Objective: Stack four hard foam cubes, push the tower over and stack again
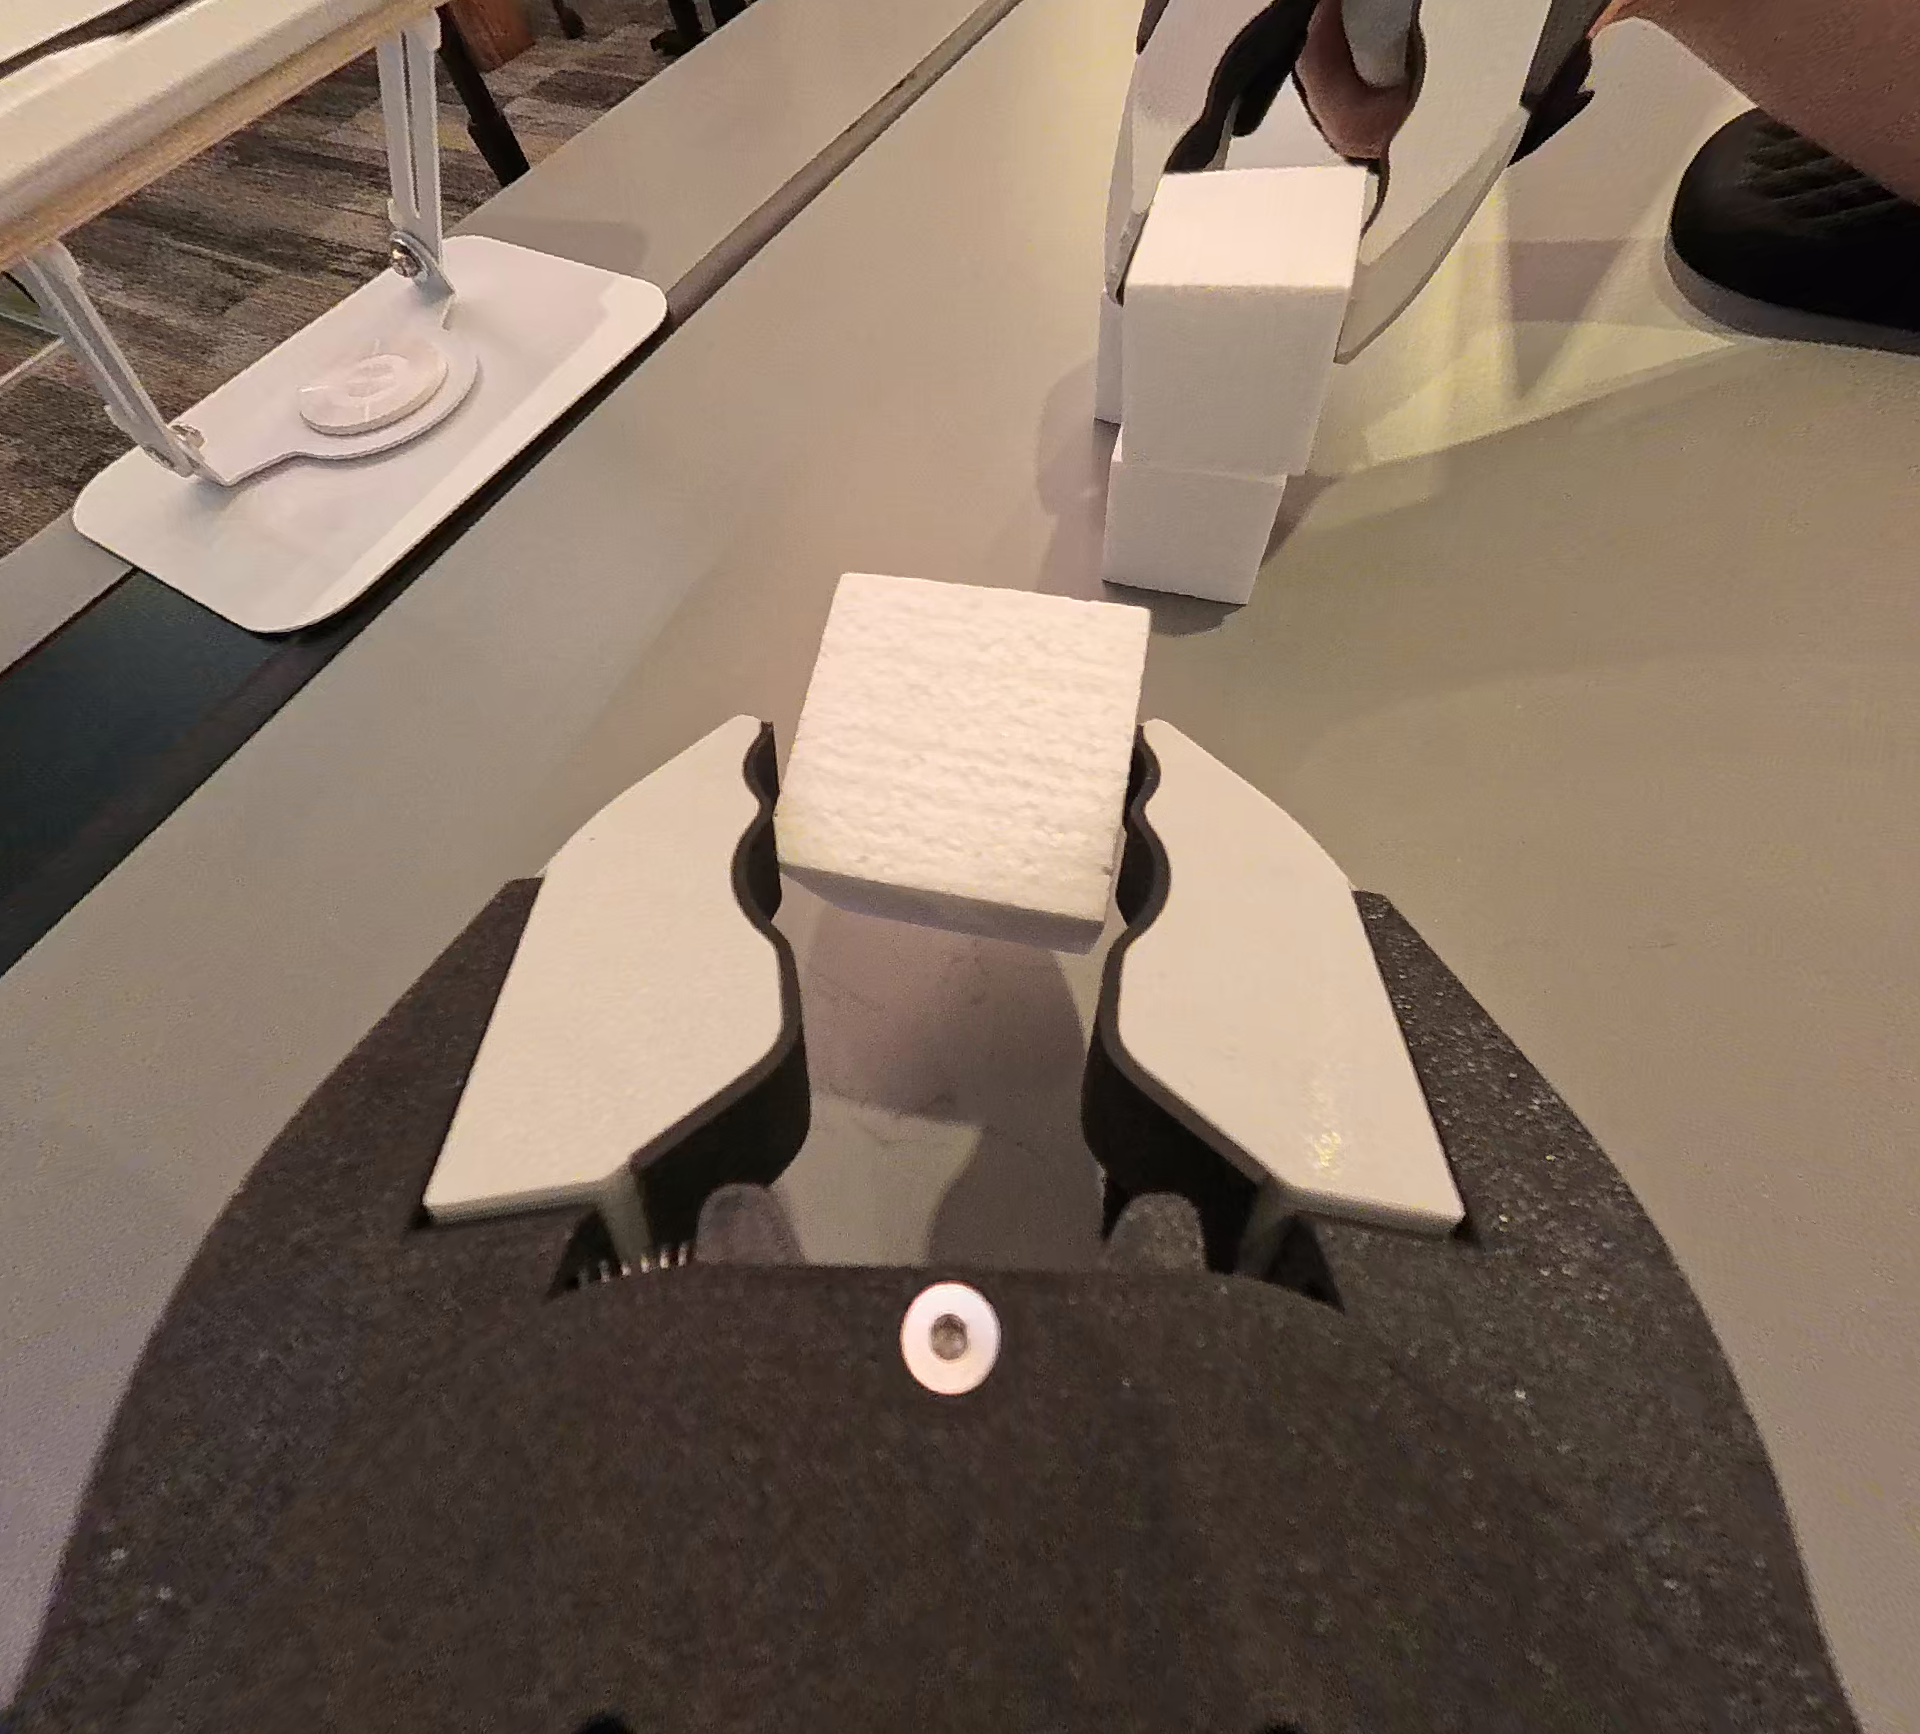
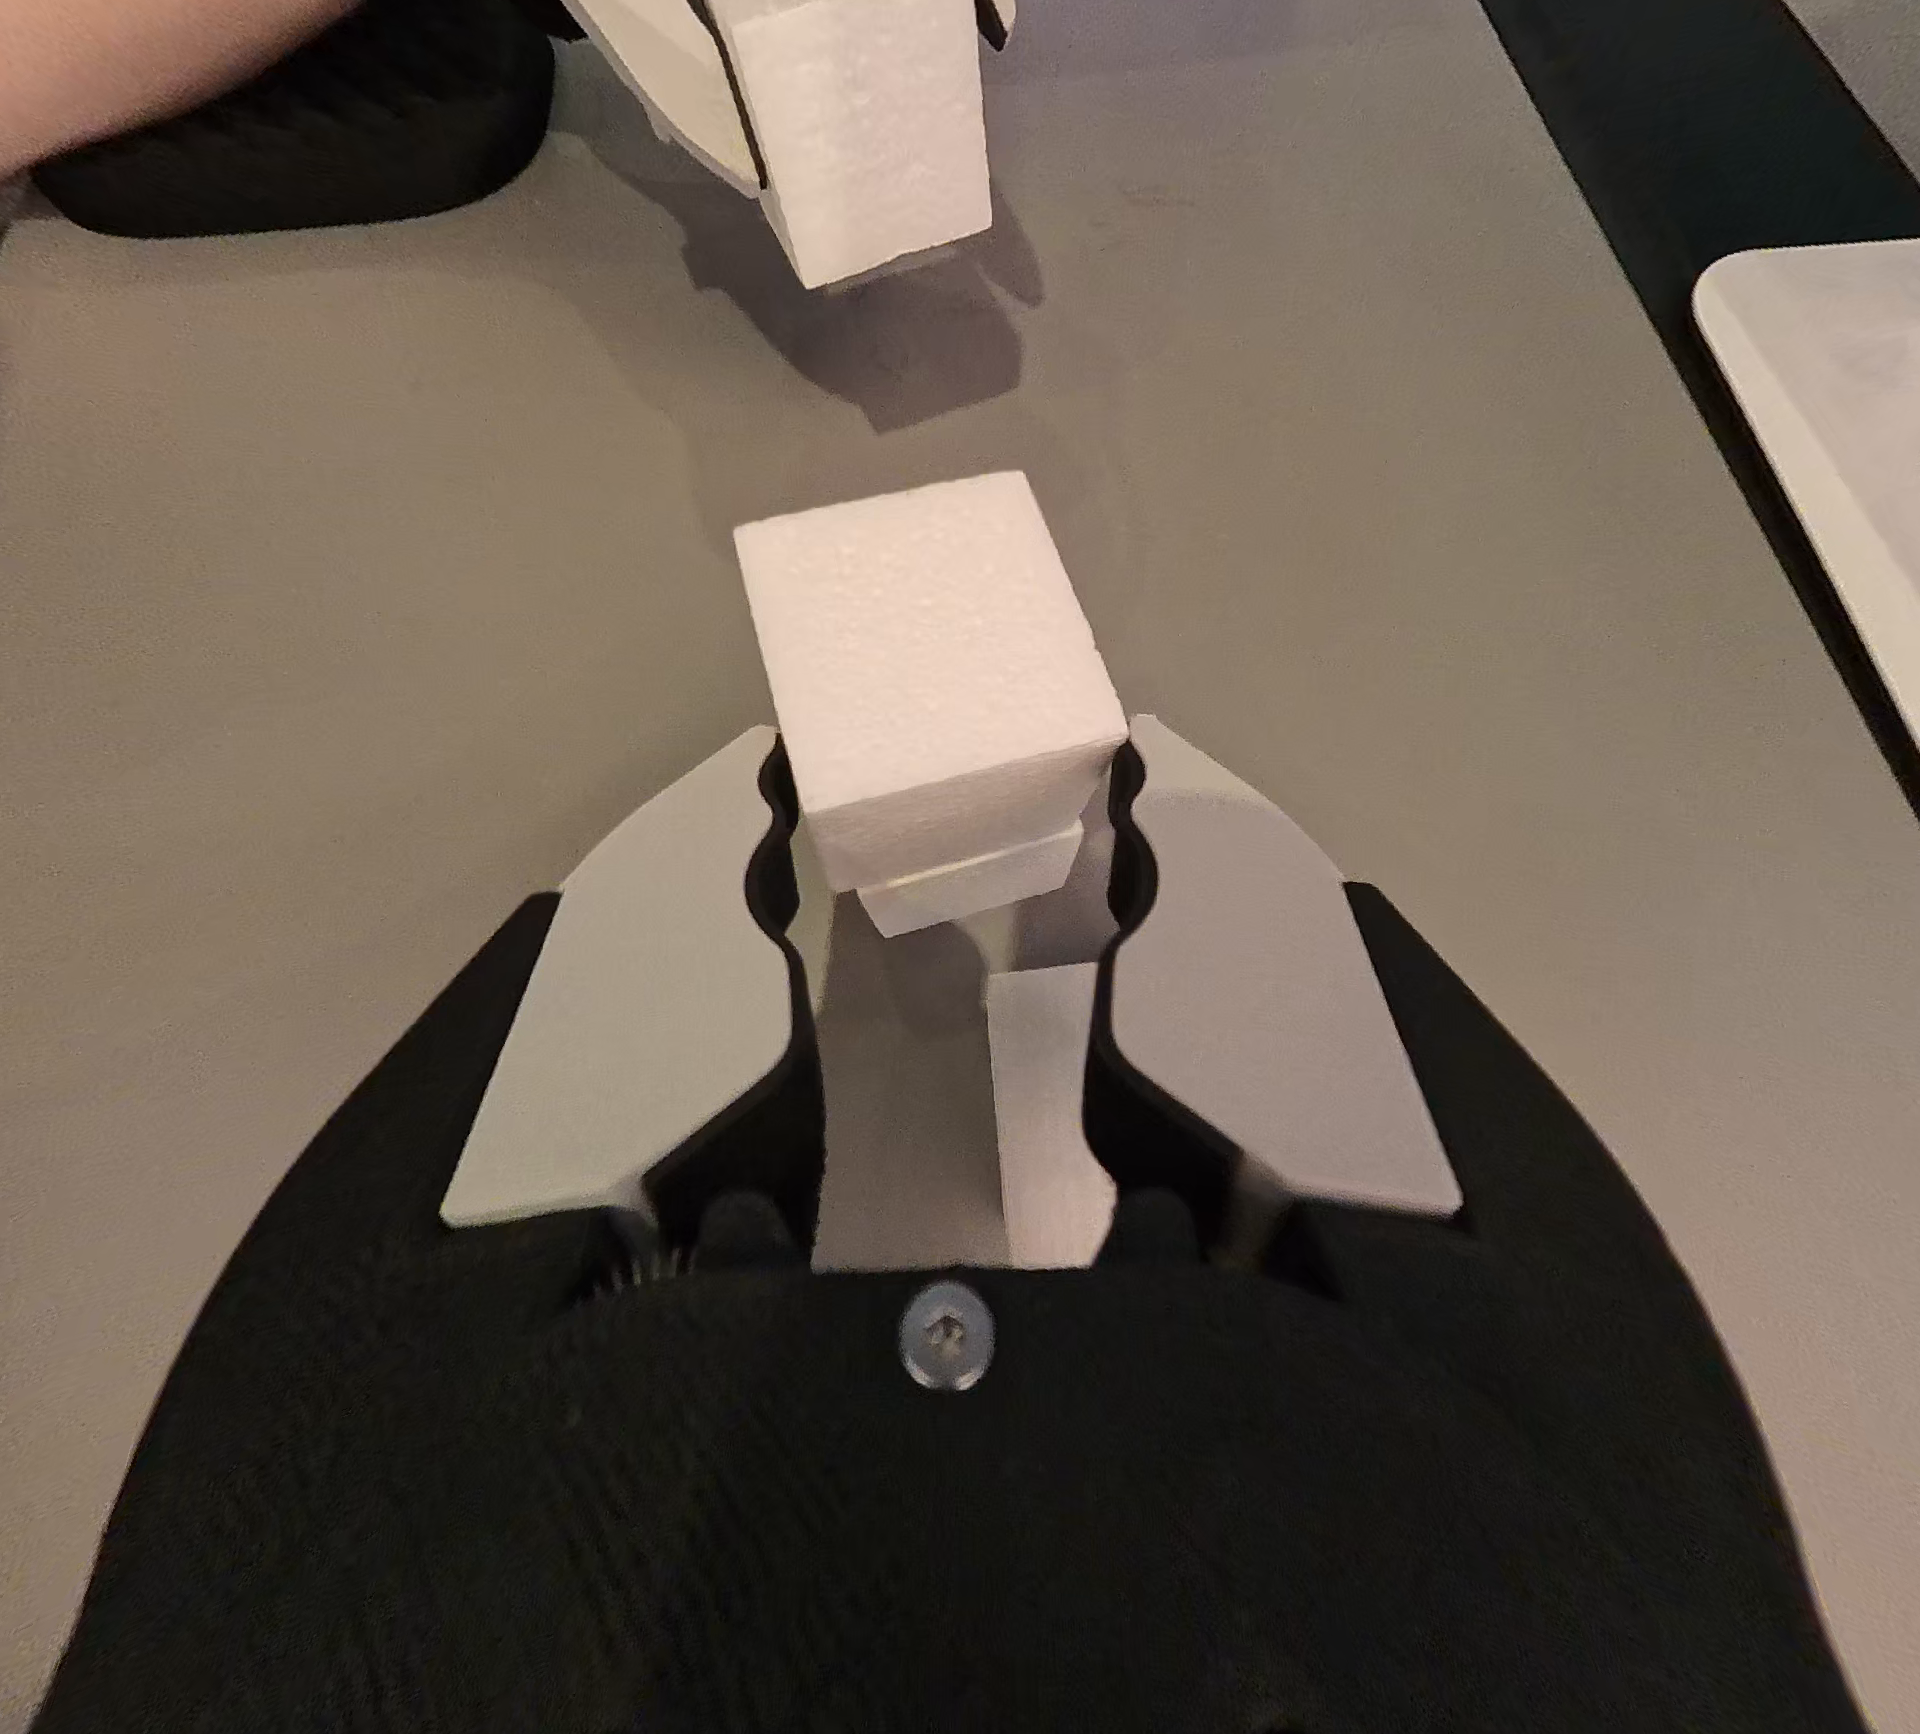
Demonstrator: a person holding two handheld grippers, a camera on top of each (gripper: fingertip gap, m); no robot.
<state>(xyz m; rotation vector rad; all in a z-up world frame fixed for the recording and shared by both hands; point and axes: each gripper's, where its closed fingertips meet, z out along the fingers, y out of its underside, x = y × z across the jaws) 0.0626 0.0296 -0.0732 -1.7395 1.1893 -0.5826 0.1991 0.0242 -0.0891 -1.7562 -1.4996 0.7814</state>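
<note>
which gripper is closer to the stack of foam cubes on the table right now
Right. The right gripper is at the stack, its fingers around the top cube. The left gripper holds another cube off to the side, apart from the stack.

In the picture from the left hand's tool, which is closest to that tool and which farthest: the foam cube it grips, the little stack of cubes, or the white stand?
From the left gripper:
1. Held foam cube, between its fingers.
2. Cube stack, ahead, slightly right, with the right gripper around its top cube.
3. White stand, far left by the table edge; roughly as far as the stack, so hard to rank.
</note>
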